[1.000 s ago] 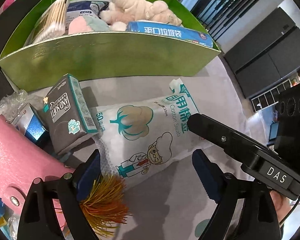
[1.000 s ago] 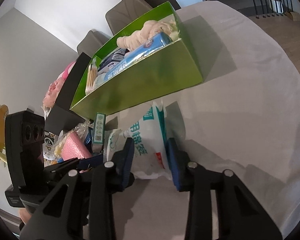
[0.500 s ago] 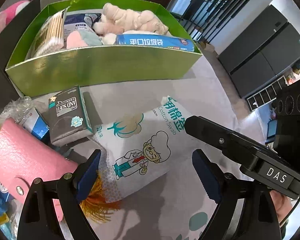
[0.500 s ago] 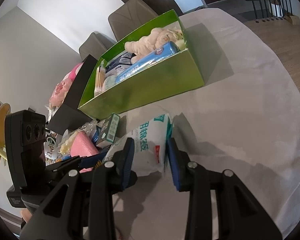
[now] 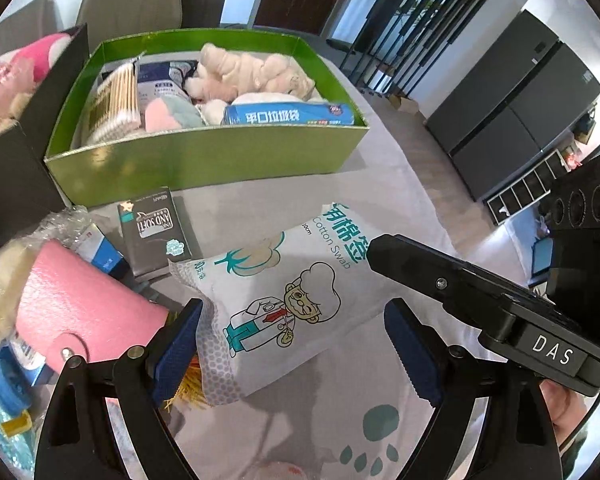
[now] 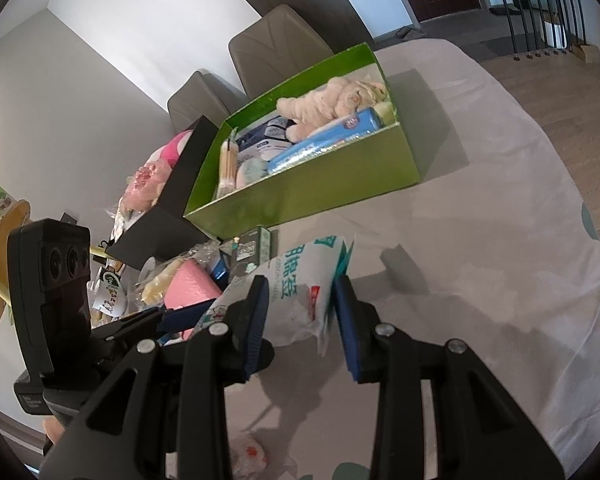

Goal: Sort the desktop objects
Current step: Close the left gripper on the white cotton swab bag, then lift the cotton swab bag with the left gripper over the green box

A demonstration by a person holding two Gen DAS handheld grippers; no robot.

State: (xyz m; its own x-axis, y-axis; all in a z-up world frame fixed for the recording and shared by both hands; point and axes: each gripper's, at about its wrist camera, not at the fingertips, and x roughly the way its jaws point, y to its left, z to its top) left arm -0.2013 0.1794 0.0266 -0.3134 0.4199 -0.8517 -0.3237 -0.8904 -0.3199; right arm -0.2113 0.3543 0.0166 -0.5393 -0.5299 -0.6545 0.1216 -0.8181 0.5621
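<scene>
A white cotton swab bag (image 5: 288, 300) with a cartoon doctor hangs lifted above the table. My right gripper (image 6: 300, 316) is shut on the bag (image 6: 300, 284), its jaws squeezing it from both sides. My left gripper (image 5: 296, 344) is open with the bag's lower end between its blue pads, not pressing it. The green box (image 5: 208, 156) stands behind, holding a plush dog (image 5: 248, 72), cotton buds (image 5: 116, 104) and a blue roll pack (image 5: 288, 114). The box also shows in the right wrist view (image 6: 312, 188).
A grey tissue pack (image 5: 152, 228) lies before the box. A pink wallet (image 5: 84, 316), a yellow tassel (image 5: 188, 388) and small items crowd the left. A black box (image 5: 16, 176) stands at far left. The grey tablecloth (image 6: 480, 208) spreads to the right.
The bag has risen off the table in my right gripper. Both grippers have pulled back and up, so the green box looks farther away.
</scene>
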